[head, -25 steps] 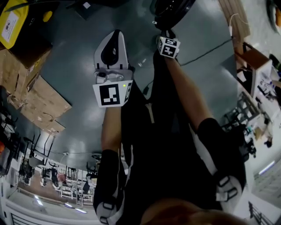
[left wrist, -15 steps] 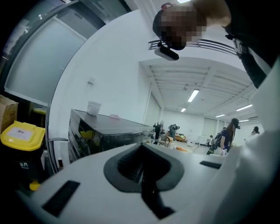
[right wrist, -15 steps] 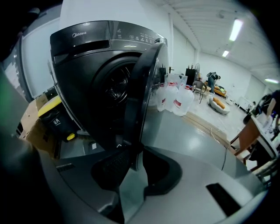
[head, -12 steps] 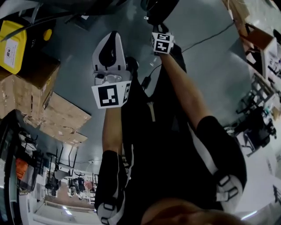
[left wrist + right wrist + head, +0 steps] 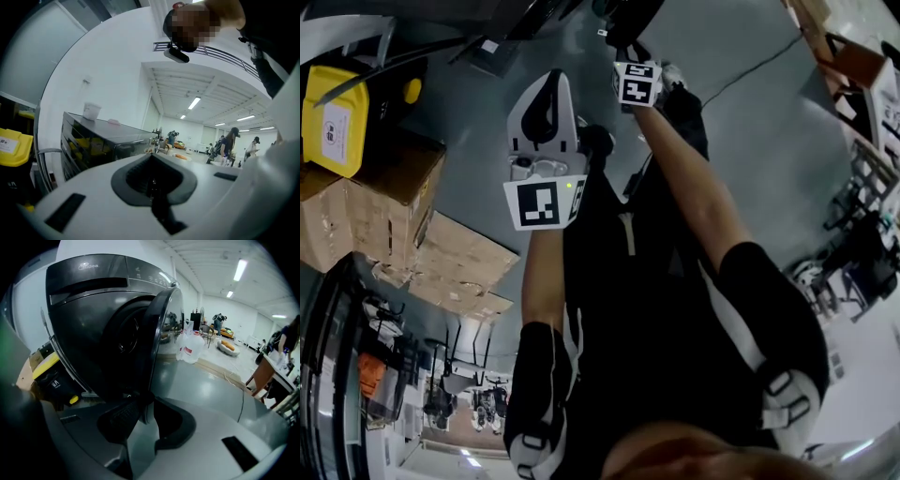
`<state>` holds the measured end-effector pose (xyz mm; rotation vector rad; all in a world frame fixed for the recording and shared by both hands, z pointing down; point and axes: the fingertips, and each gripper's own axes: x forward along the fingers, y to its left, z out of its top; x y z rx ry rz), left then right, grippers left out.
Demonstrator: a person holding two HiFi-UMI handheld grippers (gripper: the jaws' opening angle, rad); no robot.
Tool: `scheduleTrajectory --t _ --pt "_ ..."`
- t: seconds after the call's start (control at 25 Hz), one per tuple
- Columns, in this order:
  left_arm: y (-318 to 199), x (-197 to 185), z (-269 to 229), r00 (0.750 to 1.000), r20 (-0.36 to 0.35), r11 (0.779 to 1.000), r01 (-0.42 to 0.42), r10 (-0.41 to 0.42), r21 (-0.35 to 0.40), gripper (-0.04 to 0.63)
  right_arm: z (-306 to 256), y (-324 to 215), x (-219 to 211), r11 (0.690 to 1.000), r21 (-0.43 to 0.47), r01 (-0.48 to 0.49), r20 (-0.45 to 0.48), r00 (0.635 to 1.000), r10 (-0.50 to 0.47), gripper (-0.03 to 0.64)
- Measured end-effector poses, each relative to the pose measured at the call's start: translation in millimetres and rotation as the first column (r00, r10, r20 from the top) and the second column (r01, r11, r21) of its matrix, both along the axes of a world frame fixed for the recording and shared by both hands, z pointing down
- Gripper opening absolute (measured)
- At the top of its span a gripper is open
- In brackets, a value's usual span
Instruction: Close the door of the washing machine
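Washing machine [image 5: 93, 296]: dark front-loader, door [image 5: 161, 333] ajar and seen edge-on.
Right hand-held gripper [image 5: 146, 401]: jaws have just been opening and stand part-spread. The door's rim is between them, seemingly unpinched.
Left hand-held gripper [image 5: 152, 180]: jaws together, empty.
Handling: press the rim squarely toward the drum until the latch catches.

Beyond the right gripper's [image 5: 143, 411] jaws, the washing machine [image 5: 89, 296] is glossy dark plastic. Its door [image 5: 161, 333], whose rim stands between those jaws as they have just been opening, is smooth and shiny. The pads [image 5: 117, 416] are ribbed matt black. Right of the jaws, the floor [image 5: 206, 385] is smooth, grey and reflective.
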<state>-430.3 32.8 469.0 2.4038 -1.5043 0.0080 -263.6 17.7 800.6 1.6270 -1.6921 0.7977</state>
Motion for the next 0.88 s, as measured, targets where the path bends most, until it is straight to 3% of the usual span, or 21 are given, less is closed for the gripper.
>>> scheduleTrajectory --t 0.28,0.88 --pt "4 -11 10 0.999 0.018 0.999 -0.032 0.032 -0.010 0.005 -3 -12 -32 1.000 -0.004 0.028 0.044 0.999 -0.028 0.101" --pt "-3 -28 22 1.000 0.021 0.999 -0.004 0.005 -0.037 0.005 -8 -41 -83 0.990 0.029 0.139 0.053 0.989 -0.141 0.125"
